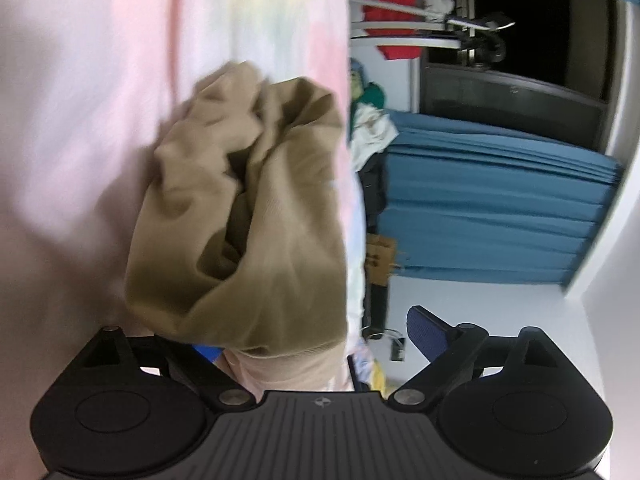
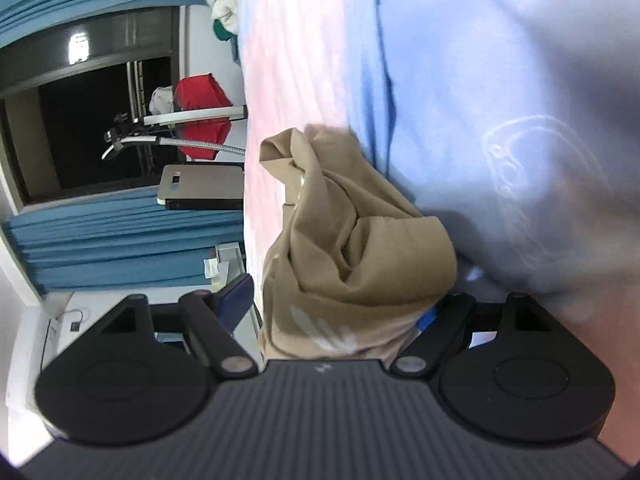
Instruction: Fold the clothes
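Tan garment (image 1: 240, 208) bunched on pink sheet (image 1: 80, 120), btwn both wide-open claws (image 1: 308, 336) (image 2: 340, 304); teal curtains (image 1: 500, 200) behind

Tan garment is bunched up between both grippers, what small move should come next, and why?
Probably draw the left gripper and right gripper apart to stretch the tan garment flat on the pink sheet. It is crumpled, with no clear edge for a fold. Whether either gripper pinches the cloth is unclear.

Left wrist view: looking along its fingers, close on tan garment (image 1: 240, 208), curtain (image 1: 492, 200) at three o'clock.
Right wrist view: facing the same garment (image 2: 352, 248), curtain (image 2: 120, 236) at nine o'clock.
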`<state>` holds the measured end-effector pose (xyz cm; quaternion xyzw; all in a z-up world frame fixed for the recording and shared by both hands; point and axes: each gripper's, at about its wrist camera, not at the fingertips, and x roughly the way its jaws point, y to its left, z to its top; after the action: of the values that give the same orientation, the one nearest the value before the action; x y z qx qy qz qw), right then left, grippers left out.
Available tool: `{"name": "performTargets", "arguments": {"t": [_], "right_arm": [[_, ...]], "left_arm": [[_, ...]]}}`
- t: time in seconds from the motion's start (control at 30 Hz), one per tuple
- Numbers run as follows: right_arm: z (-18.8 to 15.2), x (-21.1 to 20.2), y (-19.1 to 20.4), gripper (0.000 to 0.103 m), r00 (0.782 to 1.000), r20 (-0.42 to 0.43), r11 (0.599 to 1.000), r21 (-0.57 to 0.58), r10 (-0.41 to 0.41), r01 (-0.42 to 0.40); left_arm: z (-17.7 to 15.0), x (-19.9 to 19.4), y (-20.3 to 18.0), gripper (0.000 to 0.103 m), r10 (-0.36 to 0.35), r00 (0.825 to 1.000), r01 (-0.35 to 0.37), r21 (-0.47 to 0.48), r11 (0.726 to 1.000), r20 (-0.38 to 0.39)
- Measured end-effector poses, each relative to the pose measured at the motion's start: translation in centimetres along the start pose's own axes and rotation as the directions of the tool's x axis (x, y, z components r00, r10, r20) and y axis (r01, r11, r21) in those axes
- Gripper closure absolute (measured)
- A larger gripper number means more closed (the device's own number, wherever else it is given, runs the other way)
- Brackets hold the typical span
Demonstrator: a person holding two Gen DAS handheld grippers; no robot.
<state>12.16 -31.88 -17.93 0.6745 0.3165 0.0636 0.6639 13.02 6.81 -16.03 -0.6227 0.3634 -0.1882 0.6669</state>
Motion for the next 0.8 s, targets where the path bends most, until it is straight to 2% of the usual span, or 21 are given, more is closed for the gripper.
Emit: {"name": "performTargets", "arguments": {"t": [0.07, 0.13, 0.23, 0.3, 0.37, 0.47, 0.63, 0.8], "right_arm": [[0.0, -0.2, 0.2, 0.041, 1.0, 0.007, 0.999, -0.037, -0.018, 0.018], [0.1, -0.6, 0.5, 0.059, 1.0, 0.014, 0.997, -0.07, -0.026, 0.027], [0.0, -1.1, 1.2, 0.07, 1.0, 0.021, 0.993, -0.119, -0.022, 0.025], [-0.3, -1.3, 2.0, 0.073, 1.0, 0.026, 0.987, -0.16, -0.013, 0.017], [-0.8, -1.6, 3.0, 0.074, 1.0, 0.031, 0.977, -0.213, 0.005, 0.001], [-1.4, -2.6, 3.9, 0.074, 0.999, 0.039, 0.964, -0.266, 0.038, -0.027], [-1.8, -4.3, 4.8, 0.074, 0.994, 0.056, 0.96, -0.269, 0.09, -0.072], [-1.2, -7.6, 6.5, 0.074, 0.981, 0.1, 0.965, -0.222, 0.168, -0.142]], "left_arm": [[0.3, 0.6, -0.3, 0.01, 0.03, 0.999, -0.029, 0.029, 0.999, -0.022], [0.5, 0.9, -0.6, 0.011, 0.047, 0.999, -0.045, 0.054, 0.997, -0.025], [0.7, 1.3, -0.7, 0.02, 0.066, 0.998, -0.064, 0.078, 0.995, -0.02], [0.9, 1.3, -0.5, 0.025, 0.066, 0.998, -0.065, 0.072, 0.995, -0.018], [1.2, 1.2, -0.3, 0.04, 0.062, 0.998, -0.061, 0.056, 0.997, -0.016], [1.7, 1.1, -0.8, 0.046, 0.049, 0.999, -0.048, 0.063, 0.997, -0.017], [1.6, 1.0, -3.9, 0.053, 0.045, 0.999, -0.04, 0.149, 0.988, -0.029], [0.4, 3.3, -10.1, 0.055, 0.043, 0.996, -0.023, 0.255, 0.967, -0.072]]}}
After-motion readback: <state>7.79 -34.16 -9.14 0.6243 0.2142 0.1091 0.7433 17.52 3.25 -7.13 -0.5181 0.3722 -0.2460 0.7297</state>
